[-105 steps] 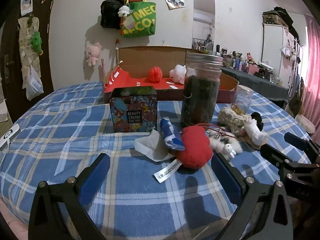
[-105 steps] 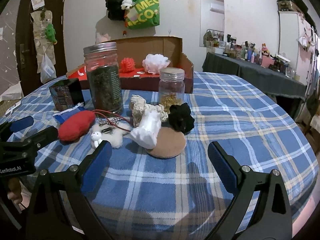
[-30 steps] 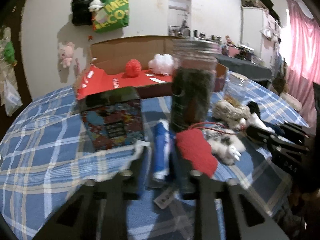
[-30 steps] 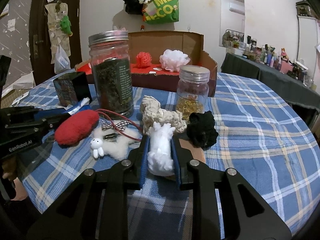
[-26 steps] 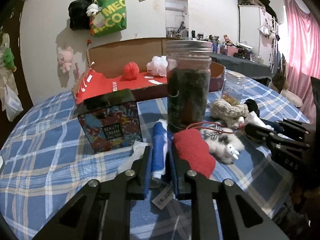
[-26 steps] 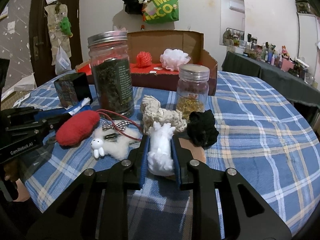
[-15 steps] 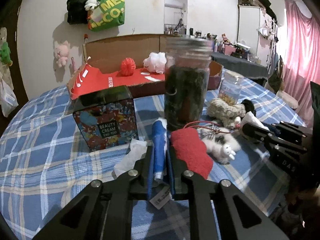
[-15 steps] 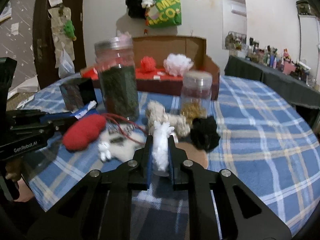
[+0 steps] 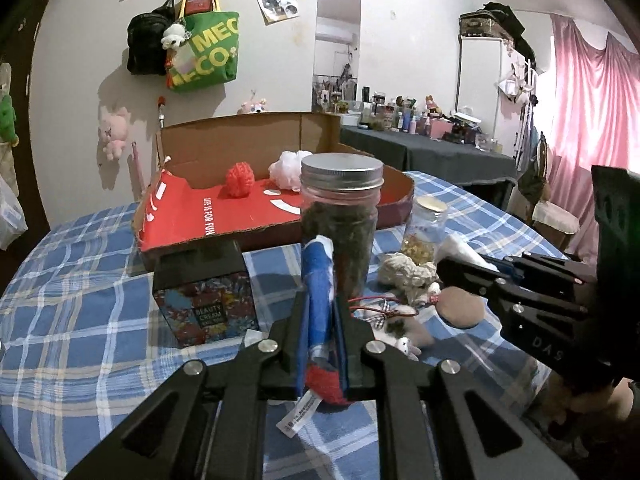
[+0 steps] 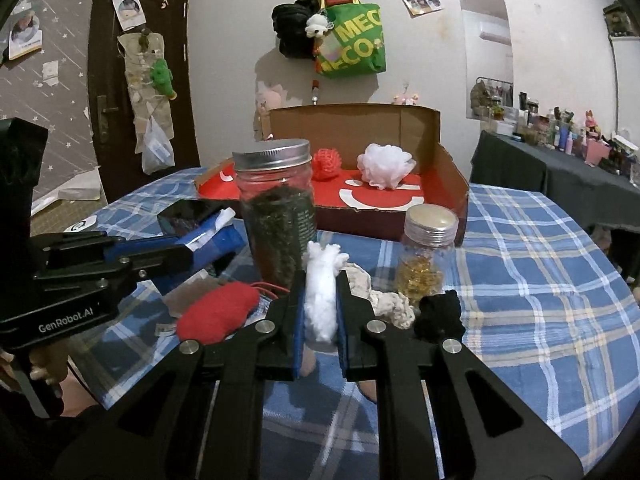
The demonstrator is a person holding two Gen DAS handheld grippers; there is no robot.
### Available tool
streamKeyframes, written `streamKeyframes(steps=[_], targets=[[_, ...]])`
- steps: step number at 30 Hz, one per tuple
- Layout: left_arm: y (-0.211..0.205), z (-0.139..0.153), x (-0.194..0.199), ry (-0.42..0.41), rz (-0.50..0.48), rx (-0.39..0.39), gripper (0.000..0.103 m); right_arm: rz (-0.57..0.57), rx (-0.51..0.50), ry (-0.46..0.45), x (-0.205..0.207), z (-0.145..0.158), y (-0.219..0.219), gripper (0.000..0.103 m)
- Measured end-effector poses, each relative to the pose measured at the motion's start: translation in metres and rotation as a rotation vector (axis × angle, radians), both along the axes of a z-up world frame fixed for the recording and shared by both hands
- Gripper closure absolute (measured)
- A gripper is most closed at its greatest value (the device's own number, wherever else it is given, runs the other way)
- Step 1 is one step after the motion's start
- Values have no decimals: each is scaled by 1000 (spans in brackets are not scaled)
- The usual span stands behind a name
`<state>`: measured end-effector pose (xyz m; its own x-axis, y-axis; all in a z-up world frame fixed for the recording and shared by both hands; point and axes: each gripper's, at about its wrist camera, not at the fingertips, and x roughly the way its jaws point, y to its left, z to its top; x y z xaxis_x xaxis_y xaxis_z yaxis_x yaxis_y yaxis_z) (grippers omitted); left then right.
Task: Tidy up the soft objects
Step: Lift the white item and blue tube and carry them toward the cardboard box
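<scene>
We are squeezing a soft blue thing (image 9: 316,280) tight in our left gripper (image 9: 320,300), up off the blue checked table (image 9: 80,320). We are squeezing a fluffy white thing (image 10: 322,300) tight in our right gripper (image 10: 320,312). The red pouch (image 10: 218,316) is lying on the table by the tall jar (image 10: 276,208). The open cardboard box (image 10: 448,176) is sitting behind the jars.
</scene>
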<state>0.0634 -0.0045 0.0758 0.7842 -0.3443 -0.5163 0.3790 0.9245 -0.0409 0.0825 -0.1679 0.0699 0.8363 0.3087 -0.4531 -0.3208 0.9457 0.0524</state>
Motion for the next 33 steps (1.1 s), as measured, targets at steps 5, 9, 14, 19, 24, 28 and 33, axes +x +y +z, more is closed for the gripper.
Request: streamKeyframes(steps=[5,9,14,19,24,28,33], targets=[[2,-1,-2,7,2,-3,91,0,6,16,0,-3,-1,91],[6,-2,-4,17,5,-7,91,0,16,29,-1,-4,-5,91],[15,-4,-6,28,20,-2,91,-16,11,46,-3,-6,-13,91],[32,-4,-10,45,52,-4,91,-39,20,76,-5,-8,-26,91],[53,-5,-13,75,97,-5,91,-65,26,98,-5,-9,-38,91],[70,-7,-15,94,144,2,91,-80,28,117,-3,-9,-48,91],[91,-12,-9,116,202,14,91,-92,45,142,3,-9,-62,91]])
